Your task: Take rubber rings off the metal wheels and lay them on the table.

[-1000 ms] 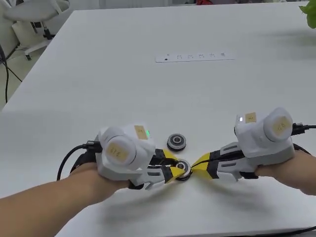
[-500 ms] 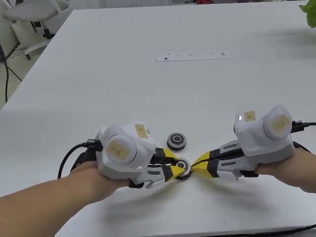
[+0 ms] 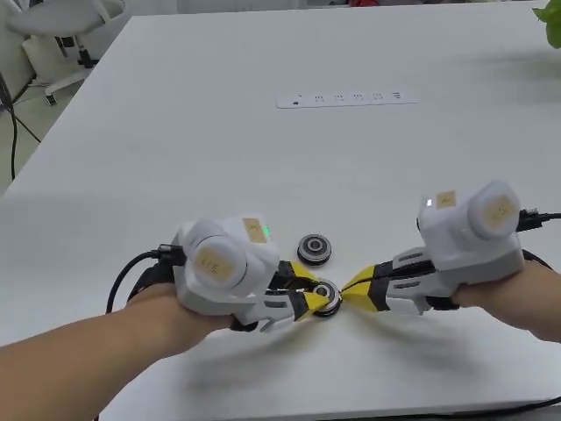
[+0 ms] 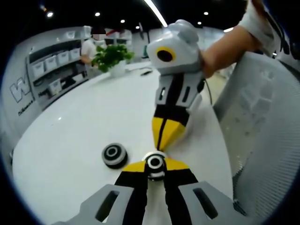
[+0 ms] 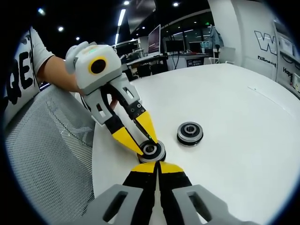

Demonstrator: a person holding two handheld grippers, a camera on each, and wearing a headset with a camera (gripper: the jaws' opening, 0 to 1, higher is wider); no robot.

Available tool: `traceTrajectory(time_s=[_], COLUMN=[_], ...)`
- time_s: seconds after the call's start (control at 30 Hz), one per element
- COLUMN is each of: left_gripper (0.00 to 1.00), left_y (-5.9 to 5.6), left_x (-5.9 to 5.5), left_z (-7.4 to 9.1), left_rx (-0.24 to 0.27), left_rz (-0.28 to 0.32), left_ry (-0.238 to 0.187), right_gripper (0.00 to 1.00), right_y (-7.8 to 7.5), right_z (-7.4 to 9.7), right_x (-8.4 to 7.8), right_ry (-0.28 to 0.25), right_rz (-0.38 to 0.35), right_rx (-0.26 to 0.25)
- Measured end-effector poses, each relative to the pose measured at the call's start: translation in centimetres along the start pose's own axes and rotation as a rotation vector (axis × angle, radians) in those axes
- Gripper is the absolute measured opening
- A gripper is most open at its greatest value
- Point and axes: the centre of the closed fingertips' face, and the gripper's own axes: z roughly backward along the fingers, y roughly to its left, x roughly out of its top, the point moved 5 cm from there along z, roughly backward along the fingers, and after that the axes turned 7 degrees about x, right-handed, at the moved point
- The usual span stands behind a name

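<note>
Clamping one wheel (image 3: 327,295) in the left gripper (image 3: 314,299), yellow jaws closed on either side of it, low on the table (image 3: 263,158) near the front edge. Confirmed in left gripper view: wheel (image 4: 155,161) pinned between the tips, hub facing the camera. Pressing the right gripper (image 3: 348,287) tips against that wheel's rim from the opposite side. Jaws squeezed together with no gap in right gripper view, right gripper (image 5: 158,165) touching wheel (image 5: 151,151). Can't tell whether any rubber is pinched there. Second wheel (image 3: 314,249) lying flat just beyond, dark rubber ring (image 5: 190,140) on it, apart from both grippers. Power strip (image 3: 348,99) well up the table.
</note>
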Motion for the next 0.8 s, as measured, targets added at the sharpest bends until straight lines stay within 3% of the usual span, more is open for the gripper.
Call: traceTrajectory(time_s=[0.17, 0.8], left_gripper=[0.12, 0.12], left_y=[0.0, 0.01], left_x=[0.02, 0.02], left_z=[-0.04, -0.05], left_rx=[0.002, 0.002], left_rz=[0.001, 0.001], left_ry=[0.001, 0.005], right_gripper=[0.0, 0.0], right_y=[0.25, 0.76], right_z=[0.06, -0.4], right_x=[0.6, 0.91], right_ry=[-0.038, -0.037], right_rz=[-0.032, -0.008], right_rx=[0.006, 0.022])
